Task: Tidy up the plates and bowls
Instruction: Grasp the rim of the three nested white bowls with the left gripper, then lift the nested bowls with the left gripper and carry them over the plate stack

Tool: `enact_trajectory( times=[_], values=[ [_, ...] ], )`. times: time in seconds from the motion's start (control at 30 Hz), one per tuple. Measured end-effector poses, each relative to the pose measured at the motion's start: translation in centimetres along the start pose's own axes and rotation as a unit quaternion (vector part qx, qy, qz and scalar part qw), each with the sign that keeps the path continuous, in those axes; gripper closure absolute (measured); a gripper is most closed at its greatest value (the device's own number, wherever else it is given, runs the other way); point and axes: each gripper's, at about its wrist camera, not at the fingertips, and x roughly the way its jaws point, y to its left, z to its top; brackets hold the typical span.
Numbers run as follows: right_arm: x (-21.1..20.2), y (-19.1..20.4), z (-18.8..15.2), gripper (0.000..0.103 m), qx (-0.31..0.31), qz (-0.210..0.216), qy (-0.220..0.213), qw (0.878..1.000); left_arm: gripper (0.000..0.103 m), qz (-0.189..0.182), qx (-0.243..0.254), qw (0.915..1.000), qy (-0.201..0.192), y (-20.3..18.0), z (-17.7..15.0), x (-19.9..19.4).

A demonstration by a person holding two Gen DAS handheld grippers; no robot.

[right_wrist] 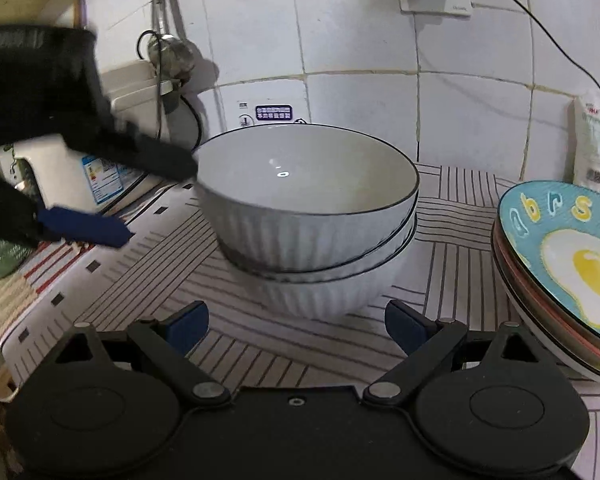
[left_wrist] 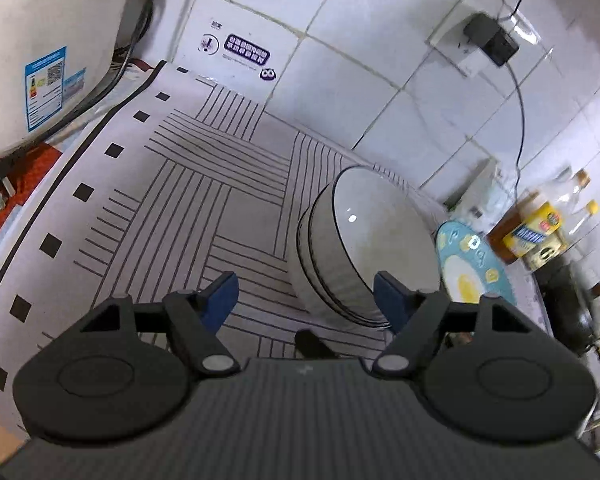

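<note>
On the striped mat [right_wrist: 308, 344], against the tiled wall, two ribbed white bowls [right_wrist: 312, 216] stand nested, the upper tilted slightly in the lower. Just to their right sits a stack of plates [right_wrist: 540, 280], topmost an egg-print plate [right_wrist: 572, 256]. My right gripper [right_wrist: 296, 326] hangs low before the bowls, jaws wide with nothing between them. My left gripper [left_wrist: 306, 300] is also spread and empty, its right finger [left_wrist: 392, 300] close beside the bowls' wall; from the right wrist view its tip lies at the upper bowl's left rim, and I cannot tell whether it touches. I judge the stacking step done or nearly so, with both sets grouped. Next move: draw both grippers clear without nudging the tilted upper bowl, or first seat it level.
</note>
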Motion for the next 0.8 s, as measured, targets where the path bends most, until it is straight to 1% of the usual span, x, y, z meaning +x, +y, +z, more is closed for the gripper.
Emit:
enact_trajectory(
  times=[0.07, 0.13, 0.2, 0.3, 0.37, 0.43, 0.53, 0.63, 0.7, 0.8],
  values=[
    [0.4, -0.4, 0.2, 0.006, 0.007, -0.002, 0.000, 1.000, 0.031, -0.002, 0.004, 1.0000, 0.002, -0.1, 0.1, 0.4],
    [0.7, -0.7, 0.4, 0.006, 0.012, 0.001, 0.000, 1.000, 0.031, -0.004, -0.002, 1.0000, 0.004, -0.1, 0.2, 0.8],
    [1.0, -0.8, 0.6, 0.006, 0.009, 0.011, 0.007, 1.000, 0.031, -0.019, -0.016, 0.9996, 0.011, 0.2, 0.5, 1.5],
    [1.4, -1.0, 0.9, 0.006, 0.005, 0.002, 0.004, 1.000, 0.031, -0.053, -0.048, 0.9970, 0.030, 0.7, 0.9, 2.9],
    [1.7, -1.4, 1.1, 0.005, 0.013, 0.009, 0.002, 1.000, 0.031, -0.062, -0.052, 0.9964, 0.025, 0.9, 0.9, 3.7],
    [2.0, -1.7, 1.1, 0.004, 0.017, 0.018, 0.003, 1.000, 0.031, -0.058, -0.050, 0.9970, 0.004, 1.1, 0.5, 4.4],
    [2.7, -1.9, 1.3, 0.003, 0.008, 0.024, 0.008, 1.000, 0.031, -0.068, -0.052, 0.9963, 0.016, 1.3, 0.1, 6.0],
    [3.0, -2.0, 1.5, 0.003, 0.004, 0.030, 0.015, 0.999, 0.039, -0.066, -0.078, 0.9943, 0.030, 2.0, -0.1, 7.4],
    [3.3, -2.0, 1.8, 0.003, -0.007, 0.034, 0.023, 0.999, 0.051, -0.074, -0.097, 0.9916, 0.043, 2.4, 0.0, 8.0],
    [3.4, -2.4, 2.0, 0.003, -0.014, 0.048, 0.029, 0.998, 0.052, -0.089, -0.123, 0.9871, 0.050, 2.8, -0.1, 8.8]
  ],
)
